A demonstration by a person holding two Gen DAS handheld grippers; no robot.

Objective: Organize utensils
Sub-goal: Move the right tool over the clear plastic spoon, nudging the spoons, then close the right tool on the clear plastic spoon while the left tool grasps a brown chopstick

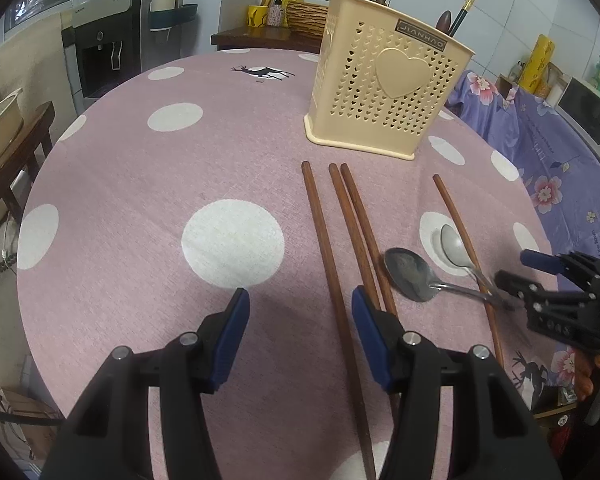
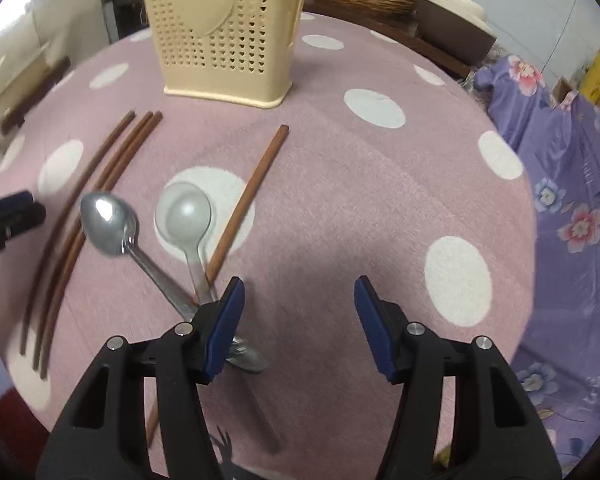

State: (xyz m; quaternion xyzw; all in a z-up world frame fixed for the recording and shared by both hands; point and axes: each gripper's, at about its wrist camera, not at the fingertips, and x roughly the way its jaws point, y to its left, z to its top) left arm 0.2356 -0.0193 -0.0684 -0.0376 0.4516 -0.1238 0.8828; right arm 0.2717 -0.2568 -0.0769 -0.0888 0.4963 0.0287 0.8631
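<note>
Black plastic arms tipped with blue pads fill the bottom of each wrist view. Both the left gripper [image 1: 300, 304] and the right gripper [image 2: 299, 292] have their jaws spread wide and hold nothing. The right gripper's left pad hovers over the crossed handles of the two spoons.

Both tools hang above a round table under a matte pink tablecloth [image 1: 140, 184] printed with white dots. Four slender dark-wood chopsticks lie on it, long axes running from the near edge toward the holder. A single chopstick [image 1: 324, 248] lies leftmost, a touching pair [image 1: 356, 224] sits beside it, and a fourth chopstick [image 1: 460, 232] lies apart to the right, passing under the spoon handles.

Two shiny metal spoons rest bowl-up between the pair and the fourth stick. The larger spoon [image 2: 108, 222] and the smaller spoon [image 2: 184, 216] point their bowls toward the holder, with handles converging near the right gripper.

One cream plastic utensil holder [image 1: 384, 88], perforated with tiny hearts and bearing a raised heart, stands upright beyond the chopstick tips.
</note>
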